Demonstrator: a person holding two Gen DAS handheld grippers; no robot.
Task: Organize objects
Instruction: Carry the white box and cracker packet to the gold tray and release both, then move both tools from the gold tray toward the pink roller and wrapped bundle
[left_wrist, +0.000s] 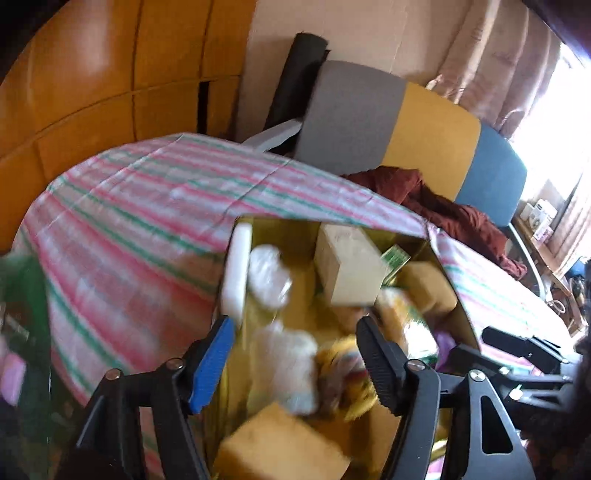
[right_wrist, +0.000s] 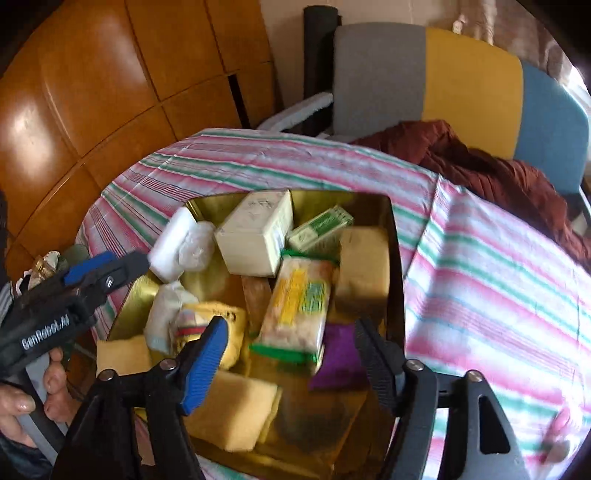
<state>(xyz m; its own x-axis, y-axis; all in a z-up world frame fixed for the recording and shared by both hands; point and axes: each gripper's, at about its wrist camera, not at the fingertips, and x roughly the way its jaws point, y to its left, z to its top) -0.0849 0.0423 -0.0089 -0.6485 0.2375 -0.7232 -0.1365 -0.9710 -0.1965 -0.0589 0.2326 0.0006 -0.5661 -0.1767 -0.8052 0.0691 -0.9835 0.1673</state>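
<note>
A gold box (right_wrist: 397, 236) is seen resting on a pink, green and white striped cloth (right_wrist: 498, 280), and it is filled with the things being sorted. Toward its far wall a cream carton (right_wrist: 255, 236) is tilted, with a green-and-white packet (right_wrist: 321, 227) just beside it on the right and a tan block (right_wrist: 364, 266) against the right wall. A clear bag with yellow and green print (right_wrist: 299, 310) is laid across the middle, and a purple item (right_wrist: 338, 358) is partly hidden at its near end. White wrapped bundles (right_wrist: 184, 243) are gathered at the left wall, and yellow sponges (right_wrist: 232, 413) are stacked nearest the cameras. The right gripper (right_wrist: 291, 354) is held above the near part of the box with its jaws spread wide and nothing between them. The left gripper (left_wrist: 295, 354) is likewise held wide open and empty over the box's left side; its picture is blurred. Behind the table a grey, yellow and blue chair (right_wrist: 472, 77) is draped with dark red fabric (right_wrist: 480, 166).
</note>
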